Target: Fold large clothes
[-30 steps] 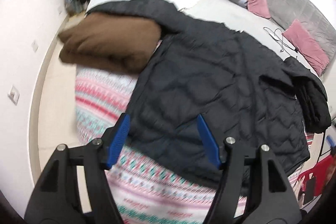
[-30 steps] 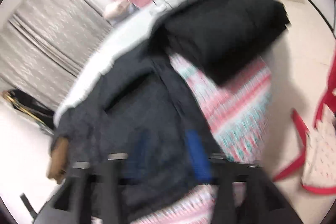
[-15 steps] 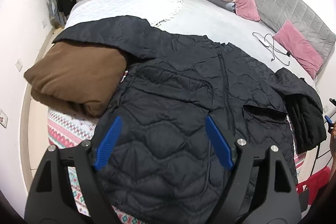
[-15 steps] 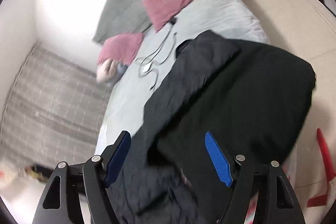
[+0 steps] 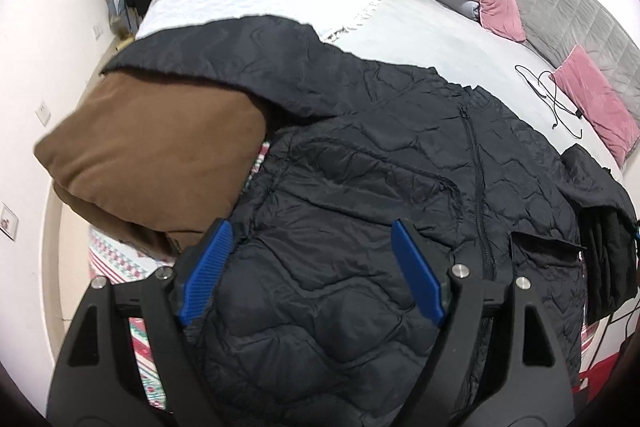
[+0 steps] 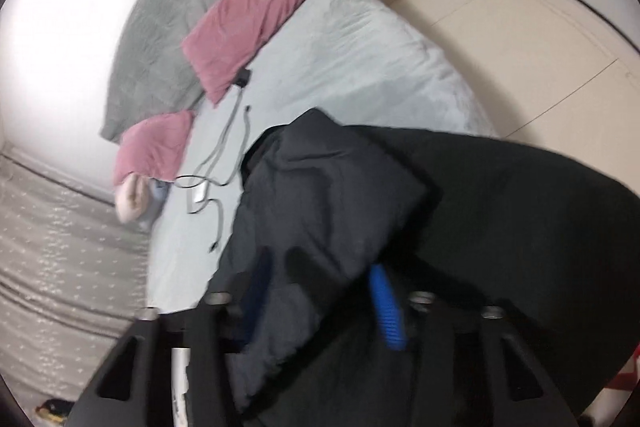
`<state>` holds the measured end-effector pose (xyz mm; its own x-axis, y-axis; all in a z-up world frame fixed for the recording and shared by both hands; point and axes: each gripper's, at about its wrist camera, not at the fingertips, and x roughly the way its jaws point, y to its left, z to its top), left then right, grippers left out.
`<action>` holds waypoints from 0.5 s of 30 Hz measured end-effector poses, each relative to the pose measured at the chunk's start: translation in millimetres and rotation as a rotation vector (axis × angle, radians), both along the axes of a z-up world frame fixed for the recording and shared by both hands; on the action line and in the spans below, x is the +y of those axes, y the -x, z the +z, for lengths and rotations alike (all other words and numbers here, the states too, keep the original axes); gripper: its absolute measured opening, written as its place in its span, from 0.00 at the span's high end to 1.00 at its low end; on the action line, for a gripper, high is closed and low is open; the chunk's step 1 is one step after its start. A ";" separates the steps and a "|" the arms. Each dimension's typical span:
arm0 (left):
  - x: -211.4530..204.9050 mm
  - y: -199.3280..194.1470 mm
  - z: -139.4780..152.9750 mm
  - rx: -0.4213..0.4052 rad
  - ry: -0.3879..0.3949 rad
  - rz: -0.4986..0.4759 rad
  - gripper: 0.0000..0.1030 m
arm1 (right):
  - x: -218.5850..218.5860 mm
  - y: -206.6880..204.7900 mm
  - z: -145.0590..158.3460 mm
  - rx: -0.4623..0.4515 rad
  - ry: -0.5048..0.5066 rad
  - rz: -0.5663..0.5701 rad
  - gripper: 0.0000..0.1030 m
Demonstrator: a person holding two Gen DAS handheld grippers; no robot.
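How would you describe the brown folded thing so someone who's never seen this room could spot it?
Start at the big bed with the grey headboard. At its foot end, on the side near the curtains, lies the brown folded garment, partly under one sleeve of the black quilted jacket. It is the only brown item: plain, thick and smooth, unlike the stitched black jacket.

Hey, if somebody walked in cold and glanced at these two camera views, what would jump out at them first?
A big black quilted jacket sprawls across the bed's near side, one sleeve draped over a folded brown blanket at the left edge. The open left gripper hovers over the jacket's lower front. In the blurred right wrist view, the right gripper sits at the jacket's other sleeve, with pink pillows and a tangled cable on the grey sheet beyond.
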<state>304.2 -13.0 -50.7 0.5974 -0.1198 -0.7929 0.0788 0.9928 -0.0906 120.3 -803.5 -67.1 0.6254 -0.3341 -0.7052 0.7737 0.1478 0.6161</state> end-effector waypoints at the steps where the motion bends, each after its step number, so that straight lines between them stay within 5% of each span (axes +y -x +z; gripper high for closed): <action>1: -0.3 -1.5 -2.9 0.008 0.002 -0.004 0.20 | -1.7 -5.5 3.5 0.028 0.021 0.024 0.91; 4: -0.5 -3.7 -5.1 0.002 -0.013 -0.011 0.20 | 2.2 -12.0 27.5 0.089 0.139 0.054 0.95; 8: 8.1 -7.4 -5.0 -0.017 -0.008 0.015 0.20 | 24.8 -9.3 77.6 0.061 0.370 0.046 0.96; 12: 14.9 -15.9 -10.7 0.006 0.023 0.020 0.20 | 36.4 -37.2 79.5 0.161 0.386 0.087 0.96; 15: 23.7 -18.1 -9.3 -0.018 0.008 0.046 0.20 | 54.0 -49.3 86.4 0.116 0.416 0.110 0.96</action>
